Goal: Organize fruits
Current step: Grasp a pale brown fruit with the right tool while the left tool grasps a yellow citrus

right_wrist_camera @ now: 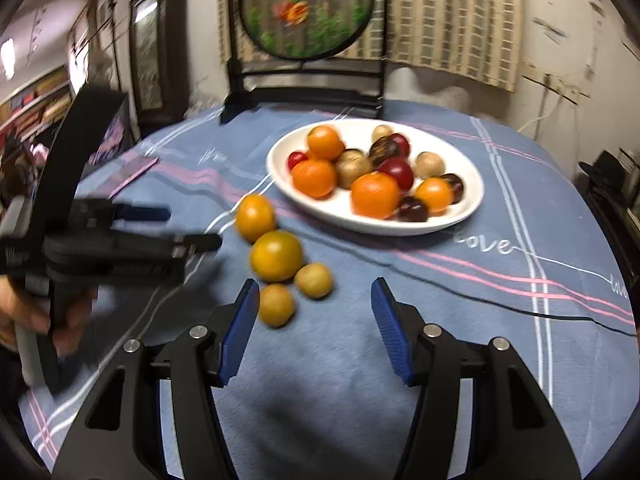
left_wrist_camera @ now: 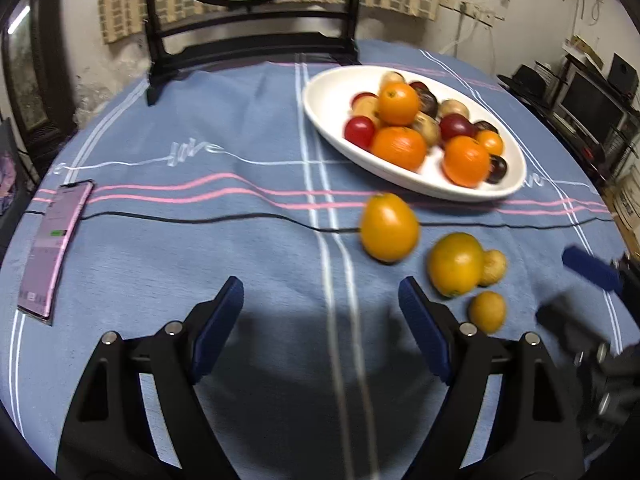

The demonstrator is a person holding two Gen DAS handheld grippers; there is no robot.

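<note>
Beside the dish (left_wrist_camera: 320, 104), yellow fruit (left_wrist_camera: 389, 227) upright

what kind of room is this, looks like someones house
Probably a lived-in home room, perhaps a dining corner: a round table under a blue striped tablecloth, a decorative round screen on a dark stand against a curtained, worn wall, and monitors on cluttered shelves to one side.

A white oval ceramic dish (right_wrist_camera: 472, 188) sat on the desk, heaped with round orange citrus fruits (right_wrist_camera: 375, 195), dark red plums (right_wrist_camera: 397, 172) and pale tan, possibly longan-like, balls (right_wrist_camera: 430, 165). Just in front of it lay four loose fruits close together: two yellow-orange rounds (right_wrist_camera: 276, 256) and two small tan ones (right_wrist_camera: 314, 280), the nearer (right_wrist_camera: 276, 305) slightly blurred.
</note>
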